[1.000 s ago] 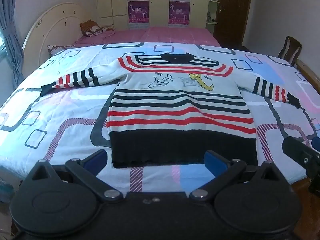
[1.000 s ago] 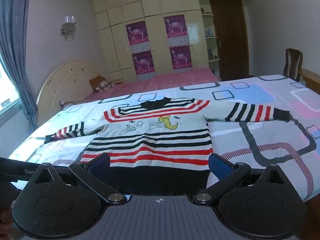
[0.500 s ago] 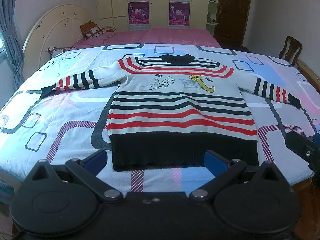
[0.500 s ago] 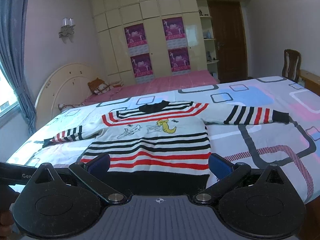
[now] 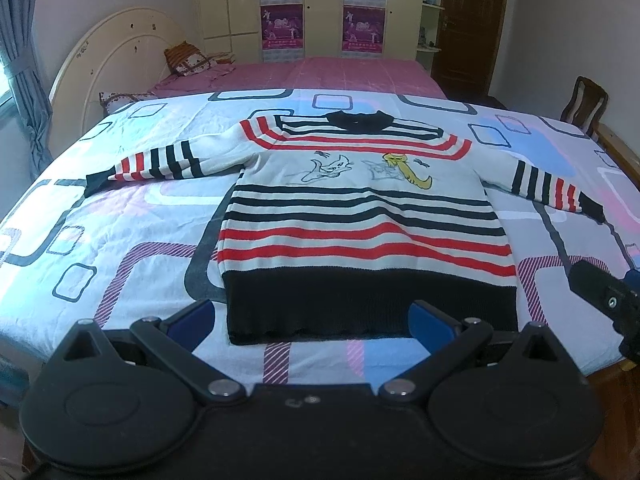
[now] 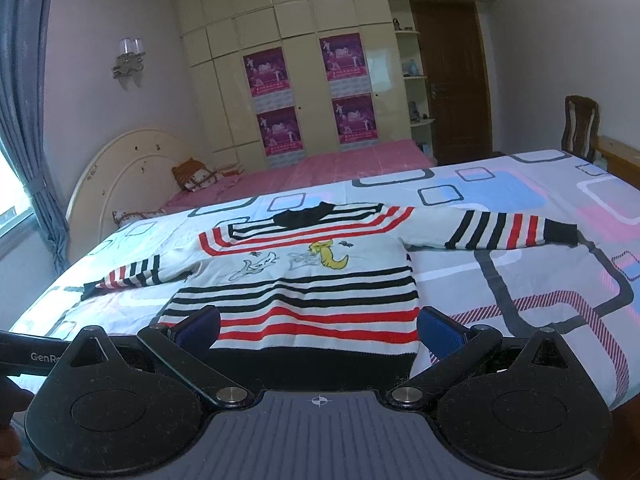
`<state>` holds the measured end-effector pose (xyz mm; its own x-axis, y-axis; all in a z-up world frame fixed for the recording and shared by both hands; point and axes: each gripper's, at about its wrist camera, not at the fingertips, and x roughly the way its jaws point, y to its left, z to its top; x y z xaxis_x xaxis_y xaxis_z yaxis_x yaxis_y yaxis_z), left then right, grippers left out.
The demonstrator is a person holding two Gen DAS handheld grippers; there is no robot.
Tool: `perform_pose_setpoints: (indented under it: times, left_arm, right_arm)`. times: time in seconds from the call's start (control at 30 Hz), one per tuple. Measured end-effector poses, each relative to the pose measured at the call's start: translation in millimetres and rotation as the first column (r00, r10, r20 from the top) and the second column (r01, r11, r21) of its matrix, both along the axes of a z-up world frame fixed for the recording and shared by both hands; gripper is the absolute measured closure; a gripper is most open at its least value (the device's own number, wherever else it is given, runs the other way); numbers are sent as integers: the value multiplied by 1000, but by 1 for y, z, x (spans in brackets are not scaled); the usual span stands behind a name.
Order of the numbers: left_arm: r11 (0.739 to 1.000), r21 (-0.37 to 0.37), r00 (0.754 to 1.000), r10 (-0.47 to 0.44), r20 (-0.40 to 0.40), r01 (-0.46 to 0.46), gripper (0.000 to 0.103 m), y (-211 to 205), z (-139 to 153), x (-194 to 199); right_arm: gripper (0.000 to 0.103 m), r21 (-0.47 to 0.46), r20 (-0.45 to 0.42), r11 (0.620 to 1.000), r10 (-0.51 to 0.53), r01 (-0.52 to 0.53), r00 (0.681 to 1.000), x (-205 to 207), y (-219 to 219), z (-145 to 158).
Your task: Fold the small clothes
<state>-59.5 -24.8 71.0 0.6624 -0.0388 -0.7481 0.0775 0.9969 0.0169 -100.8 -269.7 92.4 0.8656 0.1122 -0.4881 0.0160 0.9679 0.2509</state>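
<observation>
A small striped sweater [image 5: 360, 216] in white, red and black lies flat on the bed, face up, both sleeves spread out, black hem nearest me. It also shows in the right wrist view [image 6: 308, 280]. My left gripper [image 5: 312, 320] is open and empty, held just short of the hem's middle. My right gripper [image 6: 318, 328] is open and empty, above the hem toward the sweater's right side. Part of the right gripper [image 5: 604, 296] shows at the right edge of the left wrist view.
The bed cover [image 5: 120, 216] is pale with grey, blue and pink squares. A curved headboard [image 5: 116, 64] and pillows stand at the far left. A wooden chair [image 5: 584, 104] stands at the far right. A wardrobe and a door line the back wall.
Both grippers have drawn back and risen slightly, so the sweater sits a little farther off and lower in both views. Both stay open and the sweater has not moved.
</observation>
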Motion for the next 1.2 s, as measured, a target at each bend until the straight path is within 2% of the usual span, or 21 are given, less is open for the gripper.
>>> perform_pose_setpoints:
  times: [1.2]
  left_arm:
    - [1000, 19, 1000, 23, 1, -23, 0, 6, -5, 11]
  right_arm:
    - [0, 1, -17, 1000, -6, 6, 1000, 5, 2, -4]
